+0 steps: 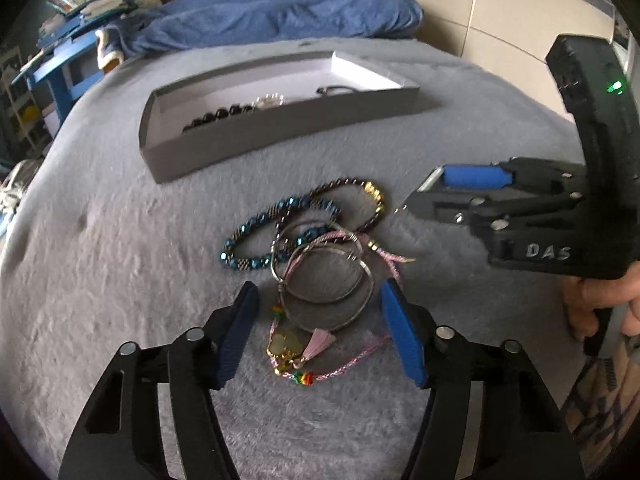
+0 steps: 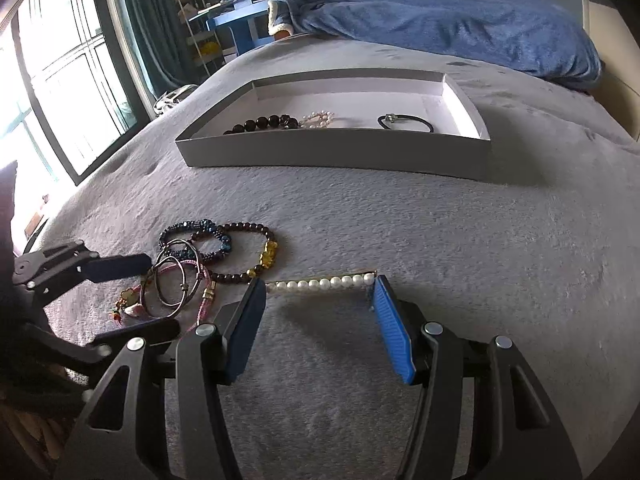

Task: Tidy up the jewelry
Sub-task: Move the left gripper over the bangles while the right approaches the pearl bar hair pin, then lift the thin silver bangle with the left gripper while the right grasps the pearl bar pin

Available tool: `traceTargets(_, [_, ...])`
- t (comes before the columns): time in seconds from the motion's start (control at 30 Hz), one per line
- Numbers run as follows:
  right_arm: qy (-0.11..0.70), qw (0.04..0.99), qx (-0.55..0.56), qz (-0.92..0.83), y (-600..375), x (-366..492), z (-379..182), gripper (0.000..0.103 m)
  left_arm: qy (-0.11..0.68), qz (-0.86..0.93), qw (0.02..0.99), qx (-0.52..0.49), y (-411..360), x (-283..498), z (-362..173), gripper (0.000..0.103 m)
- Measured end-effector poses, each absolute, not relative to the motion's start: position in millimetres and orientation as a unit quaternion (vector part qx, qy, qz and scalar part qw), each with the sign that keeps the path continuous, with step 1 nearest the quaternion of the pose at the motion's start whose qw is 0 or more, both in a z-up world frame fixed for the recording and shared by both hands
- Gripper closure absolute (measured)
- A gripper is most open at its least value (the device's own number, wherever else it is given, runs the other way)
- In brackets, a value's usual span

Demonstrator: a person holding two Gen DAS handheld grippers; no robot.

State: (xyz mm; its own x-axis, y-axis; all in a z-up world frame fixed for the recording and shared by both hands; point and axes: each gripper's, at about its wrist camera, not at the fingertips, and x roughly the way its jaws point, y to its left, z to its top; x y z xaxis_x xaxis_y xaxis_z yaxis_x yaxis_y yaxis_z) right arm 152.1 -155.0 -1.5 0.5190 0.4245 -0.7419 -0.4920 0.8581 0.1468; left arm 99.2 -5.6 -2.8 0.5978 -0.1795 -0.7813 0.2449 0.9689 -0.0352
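My right gripper (image 2: 320, 300) stands with its fingers apart over the grey plush bed cover (image 2: 480, 260), straddling a straight strand of white pearls on a gold bar (image 2: 322, 281). The strand's long axis runs crosswise, fingertip to fingertip, so a closing grip would meet its ends rather than its sides; I judge a turn of the wrist is needed. My left gripper (image 1: 318, 300), also spread apart, hovers just short of two silver wire bangles (image 1: 326, 280) in a tangled heap with a pink braided cord (image 1: 352, 360), a blue faceted-bead bracelet (image 1: 256, 240) and a dark bead bracelet with gold charm (image 1: 372, 196). The shallow grey cardboard tray (image 2: 340, 152), already holding several pieces, lies beyond, unobstructed.
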Motion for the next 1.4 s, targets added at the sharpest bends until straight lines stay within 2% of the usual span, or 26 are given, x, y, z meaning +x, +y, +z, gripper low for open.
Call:
traceTargets(0.07, [0.414,0.871,-0.041,0.263,-155.0,152.0,-1.6,0.047,0.433,-0.12,0.893,0.038,-4.2,98.3,-3.2,0.043])
traceTargets(0.13, [0.414,0.871,-0.04,0.263,-155.2,152.0,-1.5,0.047,0.432,-0.119,0.894,0.033,-1.8,96.9,-2.5,0.054])
traceTargets(0.53, [0.4,0.878,-0.026,0.261,-160.1,152.9,4.4,0.048,0.373,-0.131,0.919,-0.006,10.4,84.1,28.0,0.054])
traceTargets(1.4, [0.359,0.899,0.009,0.252,-173.3,167.3,31.2,0.048,0.35,-0.11,0.93,-0.021,32.5,147.6,59.4,0.054])
